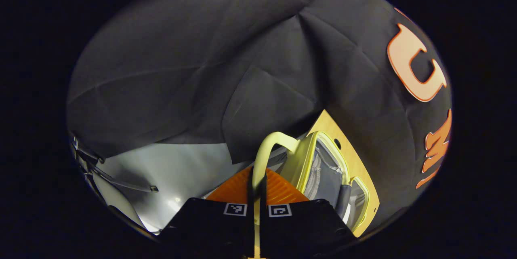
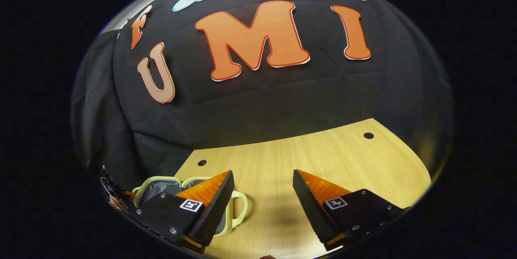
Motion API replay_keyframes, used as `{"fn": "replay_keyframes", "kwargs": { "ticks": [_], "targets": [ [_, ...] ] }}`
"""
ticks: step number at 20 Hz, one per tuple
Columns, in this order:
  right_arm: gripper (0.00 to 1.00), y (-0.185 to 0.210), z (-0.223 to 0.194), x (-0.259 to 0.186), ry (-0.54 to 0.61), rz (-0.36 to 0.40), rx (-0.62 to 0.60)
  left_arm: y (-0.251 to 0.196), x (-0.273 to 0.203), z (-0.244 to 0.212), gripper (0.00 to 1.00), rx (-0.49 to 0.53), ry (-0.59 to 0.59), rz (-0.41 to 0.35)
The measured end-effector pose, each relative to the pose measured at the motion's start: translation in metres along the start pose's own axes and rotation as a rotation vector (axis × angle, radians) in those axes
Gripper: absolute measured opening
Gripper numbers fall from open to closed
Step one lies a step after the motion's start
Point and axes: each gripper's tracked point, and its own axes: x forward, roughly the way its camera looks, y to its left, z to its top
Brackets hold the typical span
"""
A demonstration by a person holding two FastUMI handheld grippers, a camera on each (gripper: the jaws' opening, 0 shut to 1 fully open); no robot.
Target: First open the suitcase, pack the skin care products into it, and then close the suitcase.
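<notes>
In the left gripper view a small pale yellow suitcase (image 1: 301,162) lies on the wooden table (image 1: 327,125). Its grey lining and a clear inner pocket show. My left gripper (image 1: 257,200) is shut on its curved yellow handle (image 1: 268,146), which runs down between the two fingers. A dark rounded item (image 1: 343,202) lies inside near the rim; what it is I cannot tell. In the right gripper view the suitcase (image 2: 161,188) sits at the lower left with its handle (image 2: 240,206) pointing right. My right gripper (image 2: 263,178) is open above bare wood to the right of the suitcase, holding nothing.
The wooden table (image 2: 323,158) reaches back to the black cloth wall and has small round holes (image 2: 368,135). Beyond the table's edge in the left gripper view are a grey floor (image 1: 173,170) and thin metal rods (image 1: 117,180).
</notes>
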Motion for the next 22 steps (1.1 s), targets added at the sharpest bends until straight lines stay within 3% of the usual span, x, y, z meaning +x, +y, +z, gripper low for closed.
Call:
{"fn": "replay_keyframes", "kwargs": {
  "ticks": [4,10,17,22],
  "targets": [
    [0.95,-0.017,0.025,-0.01,-0.083,-0.033,-0.041,-0.033,-0.035,0.022,0.05,0.046,-0.07,-0.045],
    [0.95,-0.032,0.035,-0.021,-0.11,-0.03,-0.091,-0.108,-0.095,0.046,0.05,0.183,-0.168,-0.152],
    [0.96,-0.055,0.039,-0.028,-0.119,-0.033,-0.102,-0.227,-0.139,0.031,0.04,0.421,-0.23,-0.281],
    [0.95,-0.071,0.041,-0.037,-0.137,-0.041,-0.071,-0.281,-0.158,0.008,0.04,0.532,-0.236,-0.339]
  ]
}}
